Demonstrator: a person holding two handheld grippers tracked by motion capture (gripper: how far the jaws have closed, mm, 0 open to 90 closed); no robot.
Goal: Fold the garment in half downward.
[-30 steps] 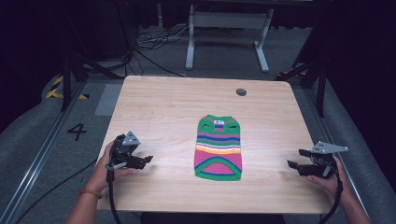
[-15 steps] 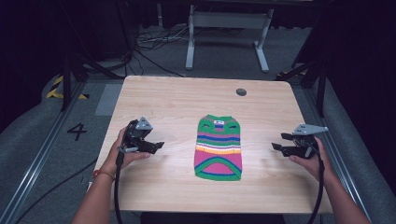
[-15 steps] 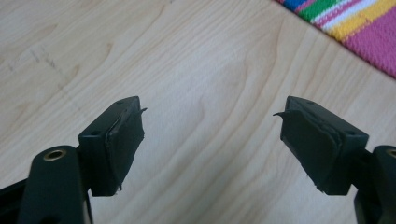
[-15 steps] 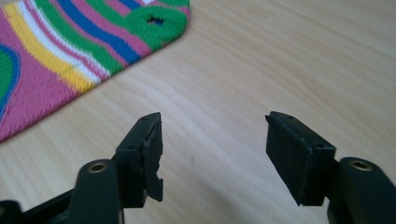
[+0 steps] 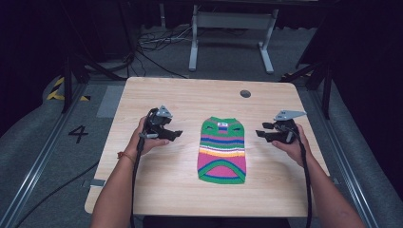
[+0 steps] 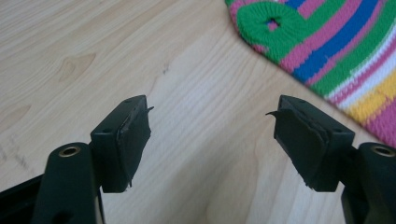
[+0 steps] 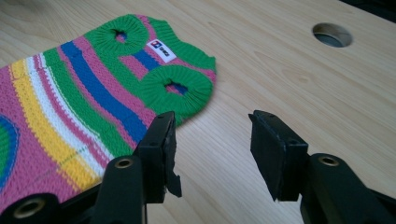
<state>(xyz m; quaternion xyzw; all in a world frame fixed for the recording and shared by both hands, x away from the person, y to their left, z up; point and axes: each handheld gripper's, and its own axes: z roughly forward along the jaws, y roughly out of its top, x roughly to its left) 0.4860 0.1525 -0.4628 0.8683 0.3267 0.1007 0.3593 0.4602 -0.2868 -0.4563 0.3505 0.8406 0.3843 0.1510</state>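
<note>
The sweater point(image 5: 222, 150) is coarse knitted cloth, ribbed at the armholes, matt, with a small smooth woven label point(image 7: 161, 50) at its 12 o'clock end. The table point(image 5: 190, 99) is pale wood-grain board, smooth with a faint sheen. Both tongs, left point(image 6: 212, 140) and right point(image 7: 212, 154), are matt black plastic; their pads point(image 6: 133, 140) look like rubber, frayed at the edges, with brass-coloured rivets point(image 7: 123, 163).

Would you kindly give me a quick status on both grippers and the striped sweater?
Left gripper and right gripper open, jaws just closing, nothing between. Striped sweater flat on table, untouched. Nothing in the way.
</note>
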